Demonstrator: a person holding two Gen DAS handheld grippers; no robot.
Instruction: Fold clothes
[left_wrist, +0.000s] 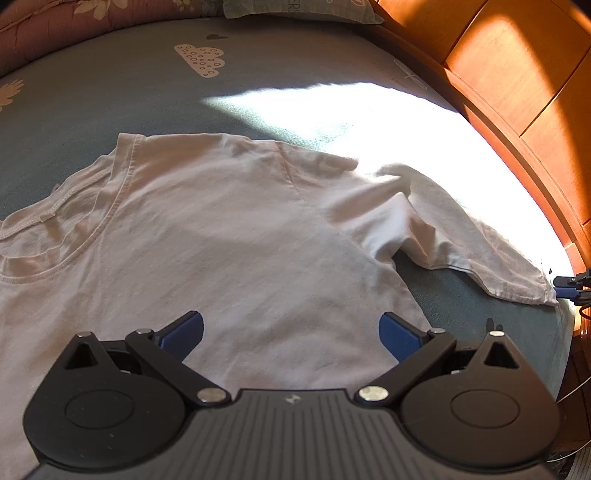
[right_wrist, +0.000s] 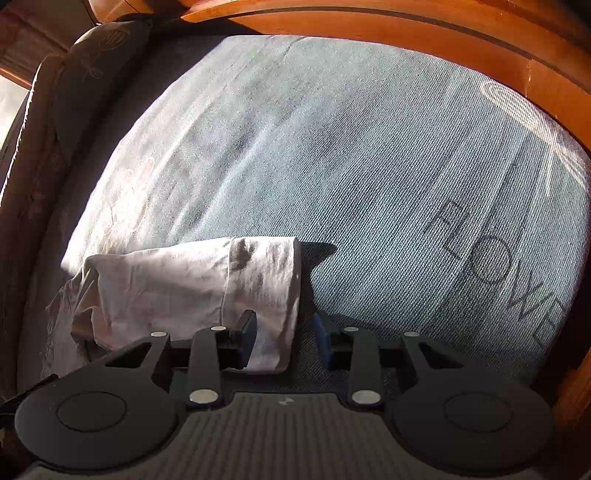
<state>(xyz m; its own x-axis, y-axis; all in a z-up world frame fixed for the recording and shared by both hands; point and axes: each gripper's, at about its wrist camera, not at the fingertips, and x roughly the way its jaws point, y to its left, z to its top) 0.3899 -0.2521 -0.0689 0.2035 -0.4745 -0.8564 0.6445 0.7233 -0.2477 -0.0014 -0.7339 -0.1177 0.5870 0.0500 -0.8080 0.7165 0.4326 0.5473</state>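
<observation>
My left gripper (left_wrist: 291, 334) hangs with its fingers spread wide and empty above the white T-shirt (left_wrist: 207, 236), which lies flat on the blue bed sheet (left_wrist: 110, 96) with one sleeve (left_wrist: 476, 254) stretched toward my right gripper (left_wrist: 569, 288) at the frame's edge. Only my right wrist view shows that gripper (right_wrist: 284, 339) close: fingers partly apart, the sleeve cuff (right_wrist: 266, 295) lying loose between them, unpinched. That view also shows printed lettering (right_wrist: 498, 273) on the sheet.
</observation>
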